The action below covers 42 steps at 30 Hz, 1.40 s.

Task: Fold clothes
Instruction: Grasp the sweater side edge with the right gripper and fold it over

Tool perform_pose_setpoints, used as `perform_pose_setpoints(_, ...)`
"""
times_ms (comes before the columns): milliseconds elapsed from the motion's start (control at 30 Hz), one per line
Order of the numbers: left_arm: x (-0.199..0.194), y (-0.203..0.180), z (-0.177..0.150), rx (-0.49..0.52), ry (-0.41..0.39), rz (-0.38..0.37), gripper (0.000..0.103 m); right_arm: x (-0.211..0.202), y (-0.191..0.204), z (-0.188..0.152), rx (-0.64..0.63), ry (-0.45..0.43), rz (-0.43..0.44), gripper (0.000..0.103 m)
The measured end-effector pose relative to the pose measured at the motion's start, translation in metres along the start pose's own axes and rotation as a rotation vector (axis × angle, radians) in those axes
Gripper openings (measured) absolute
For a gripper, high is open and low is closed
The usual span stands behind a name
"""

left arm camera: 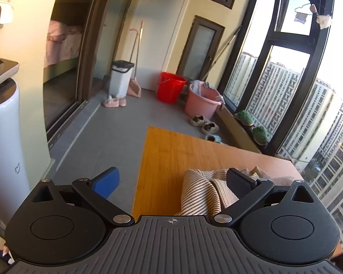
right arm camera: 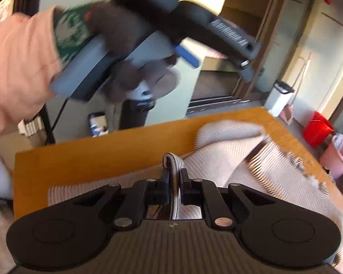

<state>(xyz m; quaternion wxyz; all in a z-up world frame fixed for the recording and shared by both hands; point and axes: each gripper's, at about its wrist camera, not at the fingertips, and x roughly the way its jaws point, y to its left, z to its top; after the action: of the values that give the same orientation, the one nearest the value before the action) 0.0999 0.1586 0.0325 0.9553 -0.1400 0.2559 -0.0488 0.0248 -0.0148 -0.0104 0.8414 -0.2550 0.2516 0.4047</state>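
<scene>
Ahead of both pairs of fingers lies the orange-brown wooden tabletop (left arm camera: 171, 150), the biggest thing in either view, and on it the beige and white narrow-striped knit garment (right arm camera: 228, 159), rumpled and spread over the tabletop's near part.

Seen from the right wrist, the garment runs from under the right gripper (right arm camera: 173, 175) out to the far right, with one fold humped up beyond the fingertips. The right gripper's fingers are clamped together on a bunched edge of that cloth, which loops up between them and pokes out just past their tips.

The left gripper (left arm camera: 173, 179) has its fingers spread wide apart with nothing between them. Its blue-padded finger hangs over the grey tiled floor (left arm camera: 116, 125) off the tabletop's edge, and its black finger sits over the garment's striped folds.

My judgement: the knit is light, soft and limp, so it will sag and drag wherever it is unsupported. A hem or corner, pinched through a doubled edge, looks the surest hold for each fold.

Some white lettering shows on the left gripper's dark body in the right wrist view, but motion blur leaves it unreadable.
</scene>
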Motion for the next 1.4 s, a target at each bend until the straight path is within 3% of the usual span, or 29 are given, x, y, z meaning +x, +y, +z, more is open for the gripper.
perform_pose_setpoints(200, -0.006, -0.008, 0.004, 0.005, -0.024, -0.034, 0.103, -0.049, -0.104, 0.047, 0.270, -0.184, -0.206, 0.003)
perform_pose_setpoints(300, -0.002, -0.017, 0.000, 0.030, -0.008, -0.067, 0.103, -0.071, -0.147, 0.052, 0.385, -0.253, -0.280, 0.003)
perform_pose_setpoints(433, 0.010, -0.040, -0.018, 0.107, 0.062, -0.152, 0.103, -0.087, -0.199, 0.031, 0.551, -0.280, -0.336, 0.003)
perform_pose_setpoints(600, 0.035, -0.076, -0.048, 0.220, 0.183, -0.222, 0.103, -0.099, -0.234, -0.019, 0.574, -0.200, -0.628, 0.004)
perform_pose_setpoints(767, 0.055, -0.099, -0.080, 0.287, 0.288, -0.249, 0.103, -0.107, -0.263, -0.080, 0.749, -0.151, -0.618, 0.007)
perform_pose_setpoints(833, 0.059, -0.102, -0.087, 0.295, 0.303, -0.249, 0.103, -0.104, -0.266, -0.098, 0.812, -0.148, -0.551, 0.017)
perform_pose_setpoints(900, 0.062, -0.105, -0.093, 0.303, 0.318, -0.249, 0.103, -0.093, -0.266, -0.113, 0.864, -0.132, -0.481, 0.035)
perform_pose_setpoints(1000, 0.063, -0.106, -0.098, 0.313, 0.333, -0.246, 0.103, -0.064, -0.264, -0.129, 0.898, -0.082, -0.404, 0.037)
perform_pose_setpoints(1067, 0.063, -0.105, -0.099, 0.317, 0.342, -0.241, 0.103, -0.041, -0.261, -0.135, 0.916, -0.043, -0.357, 0.037)
perform_pose_setpoints(1133, 0.063, -0.103, -0.099, 0.320, 0.345, -0.233, 0.103, -0.025, -0.255, -0.134, 0.910, -0.011, -0.342, 0.030)
perform_pose_setpoints(1167, 0.062, -0.101, -0.098, 0.318, 0.343, -0.227, 0.103, -0.024, -0.252, -0.128, 0.871, -0.015, -0.355, 0.009)
perform_pose_setpoints(1267, 0.062, -0.095, -0.095, 0.307, 0.332, -0.204, 0.103, -0.047, -0.250, -0.109, 0.842, -0.121, -0.360, 0.007)
perform_pose_setpoints(1400, 0.061, -0.095, -0.089, 0.289, 0.304, -0.198, 0.103, -0.073, -0.259, -0.104, 0.840, -0.182, -0.406, 0.005)
